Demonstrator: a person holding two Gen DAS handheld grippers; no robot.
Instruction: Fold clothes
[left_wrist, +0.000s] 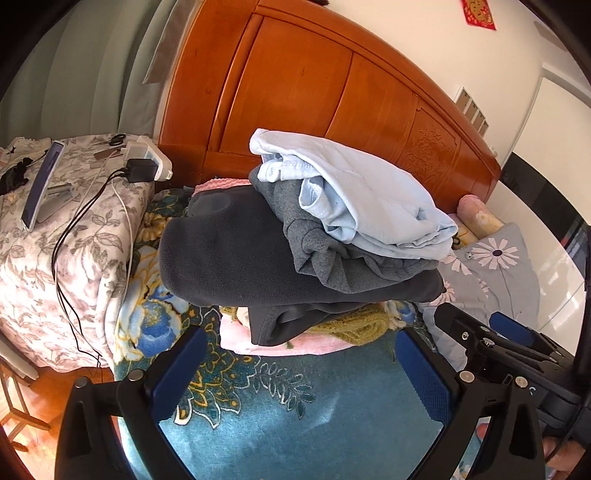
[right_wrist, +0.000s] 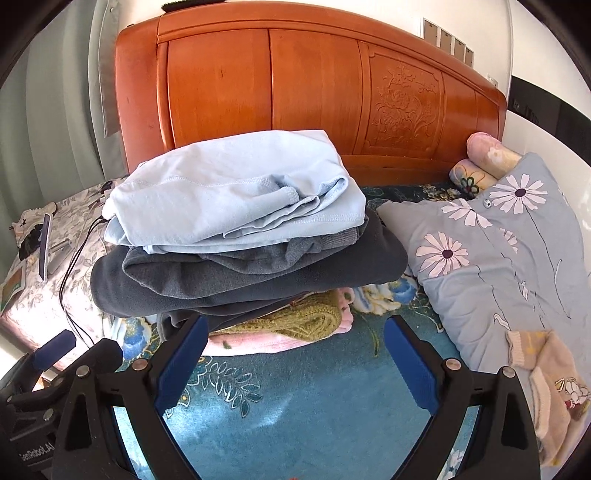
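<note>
A stack of folded clothes sits on the bed: a light blue garment (left_wrist: 369, 192) (right_wrist: 229, 192) on top, a grey knit (left_wrist: 347, 262) (right_wrist: 236, 258) under it, a dark grey fleece (left_wrist: 229, 251) (right_wrist: 155, 288), then an olive knit (right_wrist: 306, 321) and a pink piece (left_wrist: 280, 343) at the bottom. My left gripper (left_wrist: 299, 354) is open and empty just in front of the stack. My right gripper (right_wrist: 295, 347) is open and empty, also in front of the stack. The right gripper also shows in the left wrist view (left_wrist: 509, 332).
The bed has a teal flowered blanket (left_wrist: 295, 413) (right_wrist: 295, 406) and an orange wooden headboard (right_wrist: 295, 92). A daisy-print quilt (right_wrist: 498, 258) and a beige garment (right_wrist: 550, 387) lie at the right. A bedside table (left_wrist: 55, 229) at the left holds cables, a phone and scissors.
</note>
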